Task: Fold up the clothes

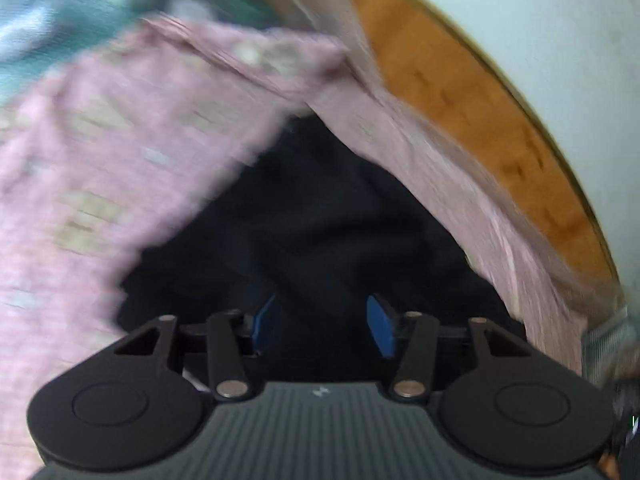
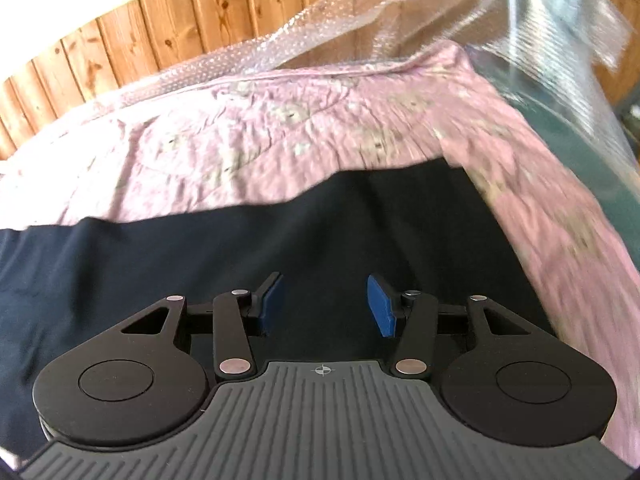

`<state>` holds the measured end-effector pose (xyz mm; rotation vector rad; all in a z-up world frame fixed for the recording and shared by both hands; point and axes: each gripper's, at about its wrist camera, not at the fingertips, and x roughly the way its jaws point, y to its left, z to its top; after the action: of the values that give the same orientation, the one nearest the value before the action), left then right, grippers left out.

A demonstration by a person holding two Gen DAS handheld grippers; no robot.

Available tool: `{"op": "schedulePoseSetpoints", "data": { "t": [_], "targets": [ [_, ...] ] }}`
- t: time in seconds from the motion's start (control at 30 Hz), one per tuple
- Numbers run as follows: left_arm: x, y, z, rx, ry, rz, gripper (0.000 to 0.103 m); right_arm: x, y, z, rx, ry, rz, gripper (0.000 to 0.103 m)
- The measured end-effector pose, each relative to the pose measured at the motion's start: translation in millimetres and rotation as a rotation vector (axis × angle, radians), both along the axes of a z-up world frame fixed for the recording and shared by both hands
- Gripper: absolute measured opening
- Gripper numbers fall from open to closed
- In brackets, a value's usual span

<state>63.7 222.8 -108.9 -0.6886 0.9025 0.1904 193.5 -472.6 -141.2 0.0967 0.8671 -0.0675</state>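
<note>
Dark garment, blurred by motion, lies under both gaping, empty tools.

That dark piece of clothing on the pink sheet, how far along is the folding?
Done: the dark garment lies spread fairly flat on the pink sheet, with no neat folded stack in view. In hand: nothing; the left gripper and right gripper both hover over it with jaws apart and empty. Left: gripping an edge and making the folds, as far as these blurred views show.
</note>
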Motion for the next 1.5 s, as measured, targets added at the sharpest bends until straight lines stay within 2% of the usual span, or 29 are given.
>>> {"op": "schedulePoseSetpoints", "data": {
  "t": [0.03,0.1,0.13,0.2,0.23,0.27,0.37,0.43,0.53,0.6,0.63,0.7,0.73,0.8,0.87,0.9,1.1,1.13,1.17,1.2,1.3,1.4,1.5],
  "targets": [
    [13,-16,-12,0.001,0.031,-0.001,0.050,10,-8,-10,-0.010,0.020,0.007,0.050],
    [30,-39,-32,0.072,0.118,0.023,0.045,21,-27,-29,-0.029,0.056,0.022,0.051],
    [32,-45,-35,0.110,0.128,0.024,0.040,14,-39,-41,-0.035,0.071,0.030,0.052],
    [33,-56,-40,0.186,0.136,0.020,0.039,-4,-62,-47,-0.063,0.082,0.051,0.055],
    [32,-58,-40,0.196,0.139,0.023,0.039,-12,-72,-47,-0.079,0.087,0.058,0.062],
    [32,-59,-38,0.195,0.147,0.035,0.039,-19,-80,-46,-0.094,0.094,0.059,0.064],
    [33,-59,-33,0.188,0.174,0.072,0.038,-21,-96,-41,-0.097,0.113,0.088,0.061],
    [32,-65,-26,0.193,0.167,0.104,0.042,-10,-100,-30,-0.088,0.092,0.083,0.055],
    [31,-74,-17,0.202,0.167,0.150,0.049,16,-103,-19,-0.018,0.015,0.112,0.055],
    [34,-80,-25,0.216,0.243,0.157,0.048,41,-97,-27,-0.007,0.032,0.180,0.053],
    [34,-82,-28,0.239,0.266,0.148,0.044,54,-94,-36,-0.013,0.061,0.211,0.053],
    [36,-85,-31,0.275,0.297,0.133,0.043,68,-91,-48,-0.069,0.043,0.241,0.061],
    [37,-85,-30,0.282,0.308,0.128,0.040,76,-92,-51,-0.100,0.034,0.236,0.070],
    [38,-80,-27,0.256,0.316,0.148,0.039,88,-101,-52,-0.103,0.046,0.184,0.075],
    [35,-79,-25,0.240,0.314,0.155,0.037,91,-117,-46,-0.056,0.059,0.117,0.066],
    [33,-79,-25,0.233,0.307,0.157,0.037,86,-128,-40,-0.010,0.046,0.084,0.056],
    [29,-80,-27,0.222,0.271,0.160,0.037,82,-154,-35,0.136,0.031,0.119,0.057],
    [31,-81,-27,0.228,0.279,0.158,0.037,81,-158,-35,0.159,0.030,0.129,0.046],
    [34,-82,-27,0.234,0.286,0.156,0.037,81,-162,-35,0.181,0.028,0.138,0.028],
    [36,-84,-27,0.241,0.294,0.154,0.037,80,-166,-34,0.204,0.027,0.148,0.002],
    [44,-87,-28,0.260,0.316,0.148,0.043,79,-174,-32,0.262,0.023,0.185,0.002],
    [50,-90,-28,0.279,0.333,0.143,0.049,85,-168,-32,0.265,0.032,0.248,0.002],
    [51,-94,-29,0.295,0.336,0.141,0.052,99,-172,-44,0.266,0.058,0.240,0.006]
  ]
}}
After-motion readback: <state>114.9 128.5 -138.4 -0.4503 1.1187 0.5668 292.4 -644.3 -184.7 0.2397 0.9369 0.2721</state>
